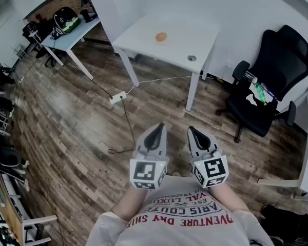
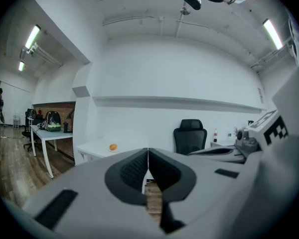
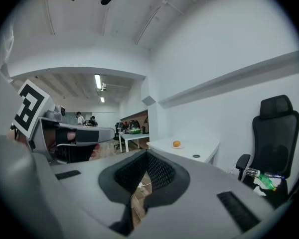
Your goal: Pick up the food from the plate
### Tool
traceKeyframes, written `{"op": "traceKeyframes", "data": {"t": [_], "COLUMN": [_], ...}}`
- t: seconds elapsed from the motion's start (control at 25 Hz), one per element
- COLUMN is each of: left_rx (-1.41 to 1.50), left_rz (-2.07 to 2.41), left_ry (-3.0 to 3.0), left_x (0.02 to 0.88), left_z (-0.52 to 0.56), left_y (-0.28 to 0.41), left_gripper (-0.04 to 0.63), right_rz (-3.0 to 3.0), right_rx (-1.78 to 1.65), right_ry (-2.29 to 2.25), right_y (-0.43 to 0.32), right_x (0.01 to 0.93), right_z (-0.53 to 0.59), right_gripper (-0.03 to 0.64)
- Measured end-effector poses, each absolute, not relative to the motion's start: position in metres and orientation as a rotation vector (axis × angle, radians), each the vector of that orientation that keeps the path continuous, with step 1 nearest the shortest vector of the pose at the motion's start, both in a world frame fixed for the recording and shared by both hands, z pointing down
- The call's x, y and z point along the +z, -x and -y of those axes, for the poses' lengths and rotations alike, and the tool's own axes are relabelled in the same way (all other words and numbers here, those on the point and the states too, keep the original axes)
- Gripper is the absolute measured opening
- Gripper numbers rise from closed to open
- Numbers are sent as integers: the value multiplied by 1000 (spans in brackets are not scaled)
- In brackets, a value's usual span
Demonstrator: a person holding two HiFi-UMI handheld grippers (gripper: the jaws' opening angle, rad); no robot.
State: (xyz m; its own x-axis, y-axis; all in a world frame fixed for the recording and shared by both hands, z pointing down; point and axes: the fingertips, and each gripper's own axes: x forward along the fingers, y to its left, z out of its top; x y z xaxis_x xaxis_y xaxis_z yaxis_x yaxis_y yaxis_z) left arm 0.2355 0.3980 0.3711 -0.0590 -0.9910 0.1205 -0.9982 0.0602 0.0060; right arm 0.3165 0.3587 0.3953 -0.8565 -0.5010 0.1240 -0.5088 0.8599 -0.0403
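A small orange piece of food (image 1: 161,36) lies on a pale plate on the white table (image 1: 143,40) far ahead of me. In the left gripper view the food (image 2: 112,147) shows small on the table, left of the jaws. The right gripper view has the food (image 3: 176,144) just right of its jaws. My left gripper (image 1: 160,125) and right gripper (image 1: 190,129) are side by side close to my chest, well short of the table. Both are shut and hold nothing: left gripper (image 2: 148,151), right gripper (image 3: 147,153).
A black office chair (image 1: 267,86) stands right of the table. A power strip (image 1: 118,97) and its cable lie on the wooden floor between me and the table. Another desk (image 1: 66,32) with a bag is at the far left. Racks line the left edge.
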Motion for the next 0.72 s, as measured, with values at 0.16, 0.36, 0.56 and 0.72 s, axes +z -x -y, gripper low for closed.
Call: {"op": "traceKeyframes", "data": {"t": [0.16, 0.36, 0.56, 0.72], "left_rx": [130, 145, 135, 116], "left_rz": [2195, 2181, 2165, 2148], "left_ry": [-2073, -2054, -2057, -2051], "left_x": [376, 386, 390, 392], "left_z": [-393, -379, -350, -324], "left_y": [-234, -216, -189, -151], "left_gripper": [8, 8, 8, 8], "right_rz": [2905, 2875, 2859, 2844], "right_rx": [155, 195, 194, 182], "right_ry": [-797, -734, -754, -783], "right_y": [-316, -296, -271, -237], "right_x": [403, 418, 422, 421], "right_z": [-353, -345, -315, -290], "right_gripper": [11, 11, 11, 11]}}
